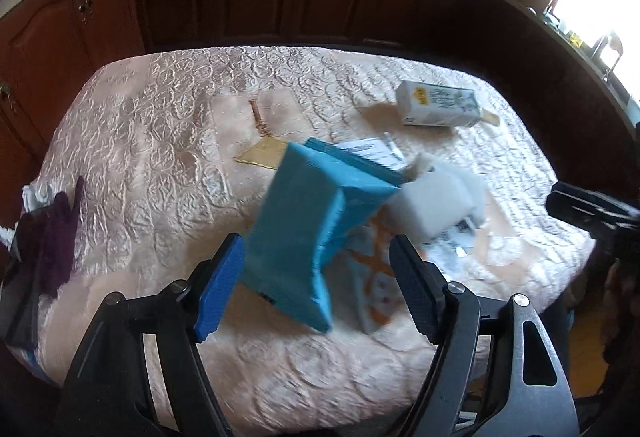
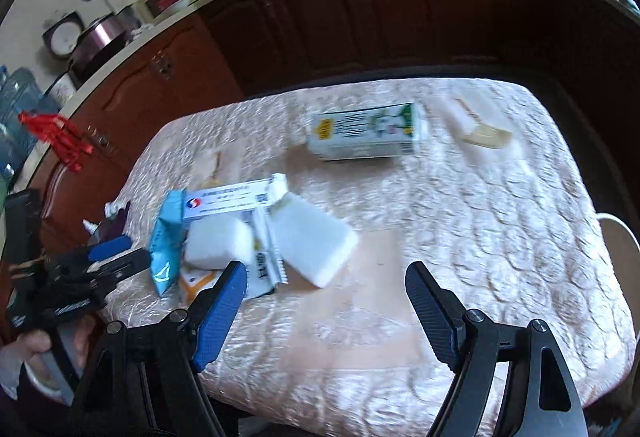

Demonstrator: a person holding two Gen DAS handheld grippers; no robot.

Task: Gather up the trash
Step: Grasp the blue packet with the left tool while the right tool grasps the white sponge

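My left gripper [image 1: 316, 287] jaws wide; blue packet [image 1: 312, 229] between, grip unclear, blurred. Right gripper [image 2: 326, 303] wide, empty. Behind: white blocks [image 2: 312, 237], half-covered wrappers. Farther: milk carton [image 2: 366, 133] on its side.

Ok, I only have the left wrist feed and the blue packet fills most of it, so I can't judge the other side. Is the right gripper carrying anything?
Observer: No. The right gripper is open with nothing between its fingers, facing the near edge of the pile.
Operator: What is hidden behind the packet?
Observer: A white box with a red-and-blue logo lies at the far end of the blue packet, partly over a white foam block.
Operator: Anything past the carton?
Observer: A flat cream piece lies apart from the carton, towards the table's far right corner.
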